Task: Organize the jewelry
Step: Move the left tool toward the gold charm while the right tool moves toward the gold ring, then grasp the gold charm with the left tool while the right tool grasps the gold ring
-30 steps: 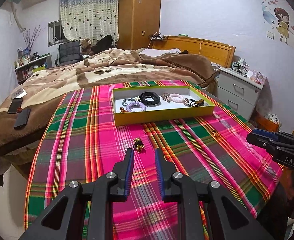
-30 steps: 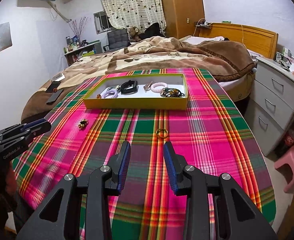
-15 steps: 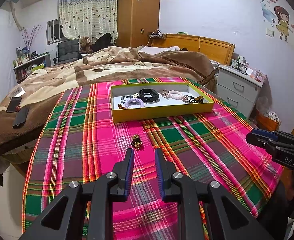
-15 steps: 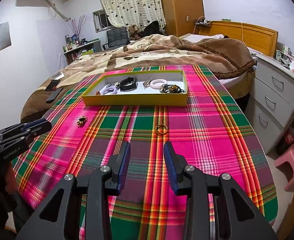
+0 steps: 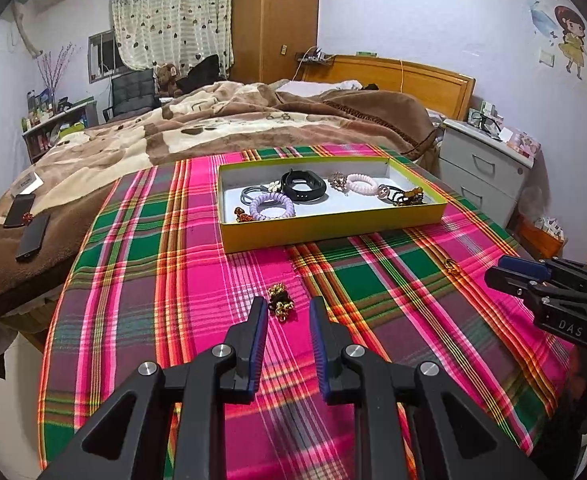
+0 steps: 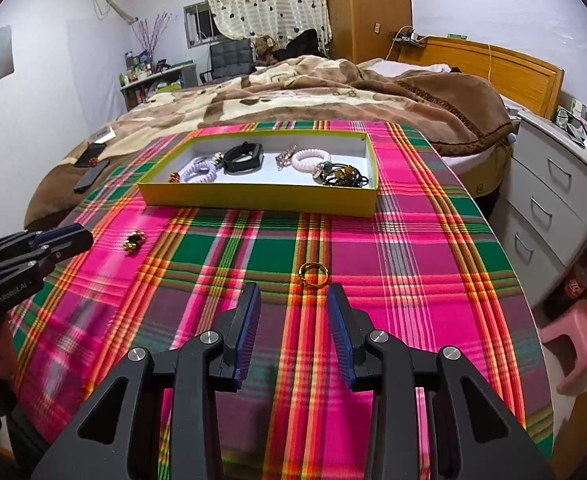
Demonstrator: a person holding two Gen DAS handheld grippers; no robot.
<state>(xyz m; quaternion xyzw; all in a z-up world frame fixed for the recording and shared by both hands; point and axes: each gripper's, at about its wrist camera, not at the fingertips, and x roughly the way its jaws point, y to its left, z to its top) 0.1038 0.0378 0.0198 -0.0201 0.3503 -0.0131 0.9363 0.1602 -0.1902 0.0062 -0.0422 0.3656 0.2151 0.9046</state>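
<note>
Plaid tablecloth [image 5: 141,280] carries a yellow tray [image 5: 333,228] holding hair ties and bracelets; left gripper [image 5: 288,312], jaws spread and empty, hovers just short of a gold bead cluster [image 5: 279,300]; right gripper [image 6: 293,300], likewise spread, faces a gold ring [image 6: 313,273]

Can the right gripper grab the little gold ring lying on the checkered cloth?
Probably yes. The small gold ring lies flat on the plaid cloth just ahead of the right gripper, whose jaws stand open and empty. Nothing lies between them.
</note>
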